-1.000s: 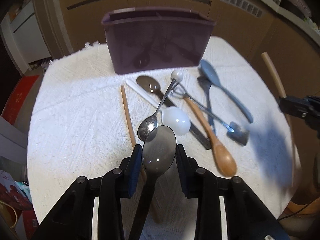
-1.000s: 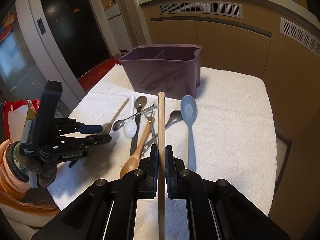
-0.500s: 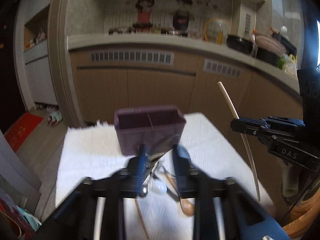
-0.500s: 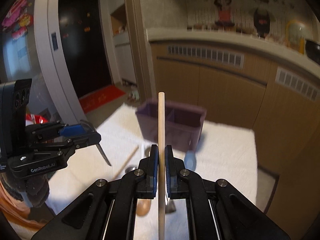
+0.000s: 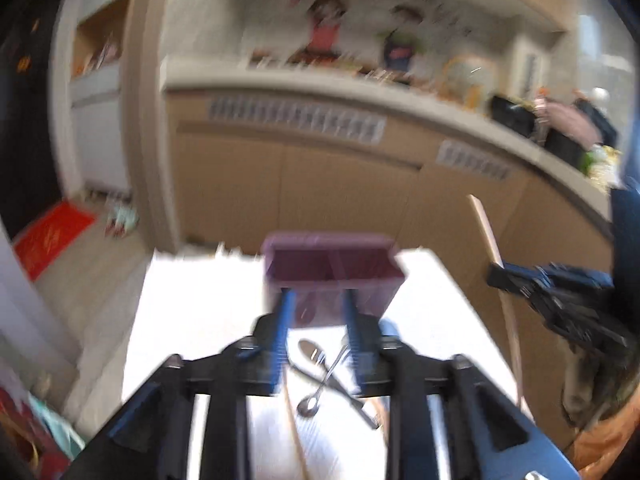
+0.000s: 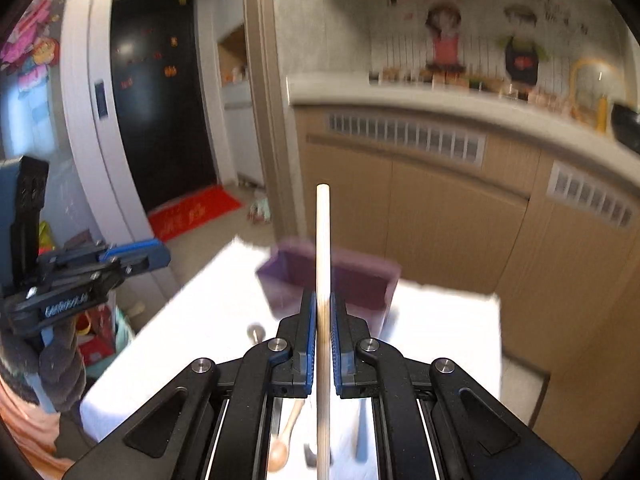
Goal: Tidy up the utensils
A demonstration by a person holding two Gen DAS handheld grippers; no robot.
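A dark door (image 6: 160,120) with small stickers fills the upper left of the right wrist view, a red mat (image 6: 194,216) on the floor below it. Tan cabinets (image 6: 448,216) with slatted vents run across the middle under a pale countertop (image 6: 440,100). 2 cartoon figures (image 6: 444,44) decorate the wall at upper right.

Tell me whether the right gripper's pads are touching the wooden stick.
Touching. The right wrist view shows the right gripper shut on the wooden stick: both blue pads press against its sides with no gap.
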